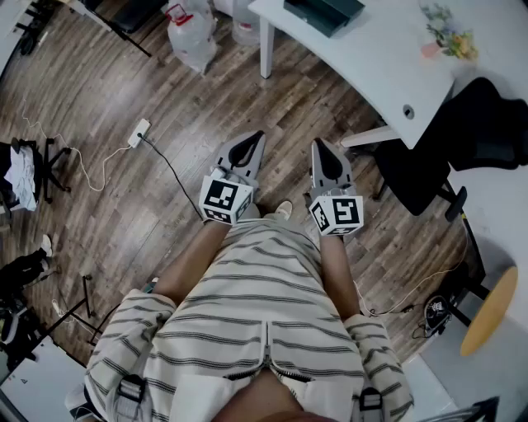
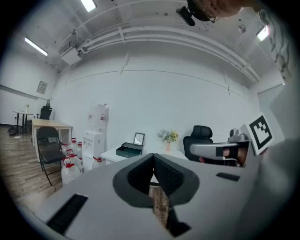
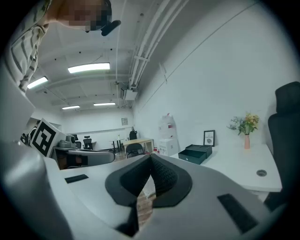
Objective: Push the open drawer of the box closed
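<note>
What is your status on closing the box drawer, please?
Left gripper shut, empty; right gripper shut, empty. Box on white desk, drawer open, far from both. Nothing seen blocking.

Wood-plank floor, smooth white table, matt dark box

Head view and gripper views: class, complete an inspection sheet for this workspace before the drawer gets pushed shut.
Surface: white desk, upper right.
Job's things: dark green box on the desk, drawer pulled out.
Clutter: flower vase, picture frame.
Grippers: left gripper and right gripper shut, empty, over the wood floor.
Cables: power strip with black cable on the floor.
Surroundings: water jugs, black office chair.
</note>
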Motion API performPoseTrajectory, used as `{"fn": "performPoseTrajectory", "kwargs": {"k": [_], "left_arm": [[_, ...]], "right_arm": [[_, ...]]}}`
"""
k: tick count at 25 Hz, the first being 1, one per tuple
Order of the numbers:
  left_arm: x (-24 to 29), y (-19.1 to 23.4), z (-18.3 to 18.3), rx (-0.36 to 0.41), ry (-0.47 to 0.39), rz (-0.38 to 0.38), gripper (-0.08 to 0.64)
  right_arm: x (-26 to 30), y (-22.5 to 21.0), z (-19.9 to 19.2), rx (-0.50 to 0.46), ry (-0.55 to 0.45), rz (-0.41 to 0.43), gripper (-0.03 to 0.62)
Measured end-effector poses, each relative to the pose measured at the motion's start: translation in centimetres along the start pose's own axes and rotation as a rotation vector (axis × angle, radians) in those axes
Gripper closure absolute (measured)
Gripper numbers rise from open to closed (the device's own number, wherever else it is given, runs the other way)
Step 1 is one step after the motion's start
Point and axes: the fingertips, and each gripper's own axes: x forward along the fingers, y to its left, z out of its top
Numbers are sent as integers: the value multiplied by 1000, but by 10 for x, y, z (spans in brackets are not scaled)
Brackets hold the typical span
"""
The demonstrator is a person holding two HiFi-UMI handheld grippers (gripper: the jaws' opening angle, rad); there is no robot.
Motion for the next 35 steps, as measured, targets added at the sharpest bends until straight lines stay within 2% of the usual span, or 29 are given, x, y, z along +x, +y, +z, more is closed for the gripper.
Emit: {"fn": "performPoseTrajectory", "kwargs": {"k": [3,6,11,15,19,22,24,30,35], "left_arm": [[-2,7,3,-3,1,-14,560],[-1,14,9,-40,-16,-50,560],[0,32,22,-91,-42,-122,560],[-1,47,23,-80,-46,-145,560],[2,61,28,-72,-37,-153,560],[7,70,34,-72,-41,-155,560],[15,77,36,-80,-45,-149,560],[54,98,46,-82,-54,-127,560],[114,111,60,-62,-51,-134,560]], "right_arm": [[4,5,2,23,-6,-12,581],[11,7,7,48,-25,-7,580],[23,21,19,36,-64,-12,580],[33,31,27,60,-96,-40,580],[44,40,36,31,-93,-28,580],[52,35,41,45,-93,-29,580],[63,33,46,38,-83,-17,580],[109,20,63,-66,-75,24,580],[152,-24,71,-8,-75,75,580]]}}
